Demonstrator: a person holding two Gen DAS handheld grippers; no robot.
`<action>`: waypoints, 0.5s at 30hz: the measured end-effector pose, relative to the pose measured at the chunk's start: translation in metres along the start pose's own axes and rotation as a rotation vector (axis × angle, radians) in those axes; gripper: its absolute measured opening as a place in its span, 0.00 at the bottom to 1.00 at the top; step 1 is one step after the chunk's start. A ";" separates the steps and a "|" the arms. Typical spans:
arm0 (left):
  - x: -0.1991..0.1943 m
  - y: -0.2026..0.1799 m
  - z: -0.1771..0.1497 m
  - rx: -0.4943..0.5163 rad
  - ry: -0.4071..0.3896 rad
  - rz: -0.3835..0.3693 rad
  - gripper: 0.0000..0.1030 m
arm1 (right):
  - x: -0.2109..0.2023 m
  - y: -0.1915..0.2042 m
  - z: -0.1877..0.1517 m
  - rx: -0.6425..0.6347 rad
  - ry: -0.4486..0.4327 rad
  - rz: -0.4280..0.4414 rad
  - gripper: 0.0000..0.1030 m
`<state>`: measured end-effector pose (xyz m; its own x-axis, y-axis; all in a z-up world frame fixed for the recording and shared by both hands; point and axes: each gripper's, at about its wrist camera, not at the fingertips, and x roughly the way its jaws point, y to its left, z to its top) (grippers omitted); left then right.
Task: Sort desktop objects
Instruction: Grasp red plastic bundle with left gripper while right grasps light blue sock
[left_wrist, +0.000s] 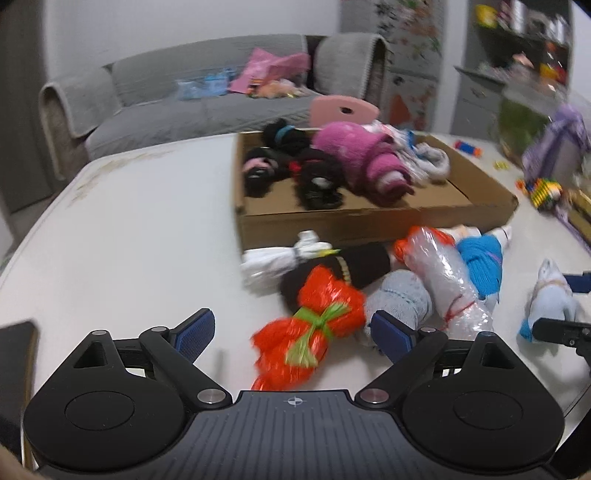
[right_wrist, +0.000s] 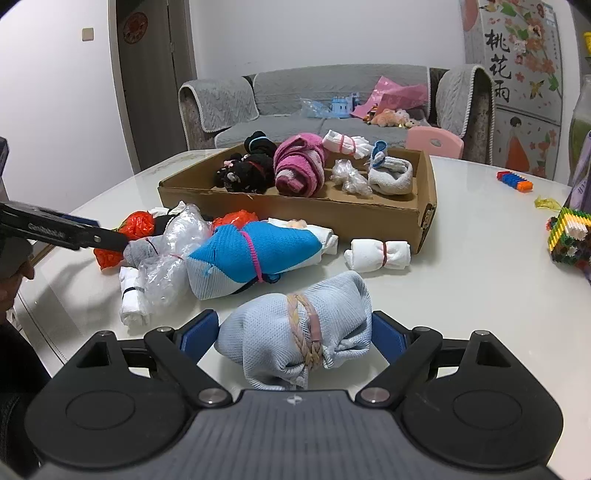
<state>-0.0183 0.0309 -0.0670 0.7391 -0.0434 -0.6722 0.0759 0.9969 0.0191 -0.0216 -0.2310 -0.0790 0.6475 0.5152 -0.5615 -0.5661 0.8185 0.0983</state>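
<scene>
My left gripper (left_wrist: 291, 330) is open, with an orange plastic bundle tied with green (left_wrist: 314, 332) lying between its pads on the white table (left_wrist: 129, 229). My right gripper (right_wrist: 294, 332) is open around a pale blue cloth bundle (right_wrist: 295, 332) bound with bands; the pads stand beside it, and I cannot tell whether they touch it. A cardboard tray (right_wrist: 295, 214) holds black, pink, white and clear bundles. In front of it lie a blue and white bundle (right_wrist: 251, 254), clear plastic bundles (right_wrist: 166, 273) and a white roll (right_wrist: 376, 254).
A grey sofa (right_wrist: 314, 96) and a pink chair back (right_wrist: 436, 142) stand behind the table. A bead block (right_wrist: 569, 236), a blue and orange toy (right_wrist: 515, 181) and purple items (left_wrist: 554, 147) sit on the table's right side. A dark object (left_wrist: 14, 350) lies at the near left.
</scene>
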 end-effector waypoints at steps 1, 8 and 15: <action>0.002 -0.002 0.003 0.005 0.002 -0.007 0.92 | 0.000 -0.001 0.000 0.002 0.001 0.000 0.84; 0.016 0.003 0.001 -0.018 0.060 -0.015 0.87 | -0.001 -0.005 -0.001 0.016 0.009 0.000 0.84; 0.001 0.005 -0.020 0.035 0.087 0.001 0.84 | -0.001 -0.004 -0.001 0.009 0.010 -0.004 0.84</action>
<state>-0.0311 0.0376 -0.0824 0.6782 -0.0353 -0.7341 0.0998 0.9940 0.0445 -0.0204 -0.2347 -0.0800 0.6444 0.5097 -0.5700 -0.5588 0.8227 0.1040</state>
